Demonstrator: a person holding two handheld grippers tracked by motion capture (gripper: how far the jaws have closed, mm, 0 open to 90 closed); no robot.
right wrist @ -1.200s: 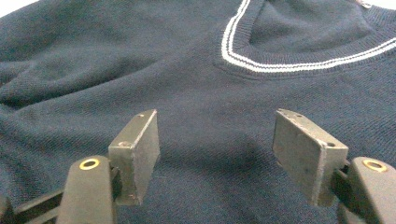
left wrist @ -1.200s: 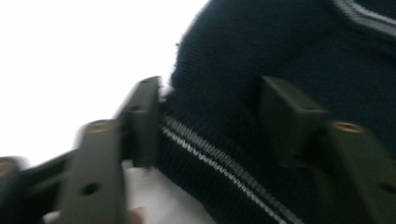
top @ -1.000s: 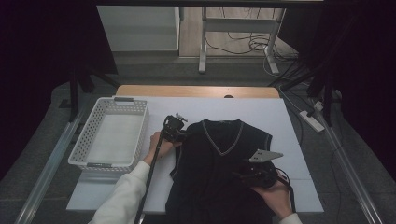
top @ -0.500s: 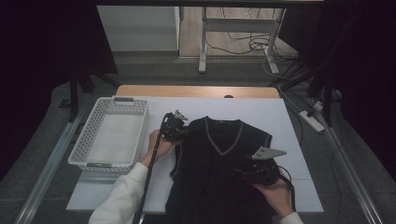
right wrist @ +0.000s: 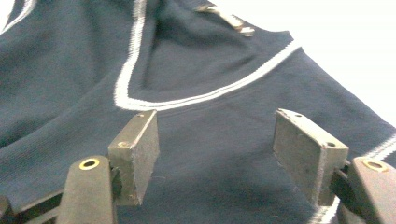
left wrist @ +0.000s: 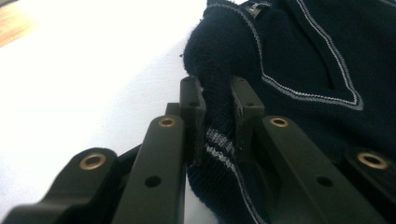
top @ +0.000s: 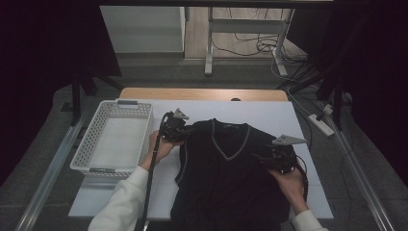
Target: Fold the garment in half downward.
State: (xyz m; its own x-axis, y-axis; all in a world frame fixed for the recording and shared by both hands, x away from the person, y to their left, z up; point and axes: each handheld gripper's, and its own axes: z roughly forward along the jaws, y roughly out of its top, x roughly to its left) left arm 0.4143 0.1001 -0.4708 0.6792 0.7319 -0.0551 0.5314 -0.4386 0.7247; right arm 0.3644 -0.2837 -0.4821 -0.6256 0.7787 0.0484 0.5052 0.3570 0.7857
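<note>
Since a second ago the right gripper (top: pixel 269 158) has slid up the dark vest (top: pixel 226 178), which lies at the table's (top: pixel 298 115) middle; its jaws gape above the knit. The left gripper (left wrist: pixel 215 100) stays clenched on the vest's shoulder fold, seen close in its own view

I see a dark navy knit vest (top: pixel 226 178) edged in thin white stripes, a white slotted basket (top: pixel 115 139) at the white worktop's (top: pixel 288 115) left edge, and black jaws with brass rivets.
</note>
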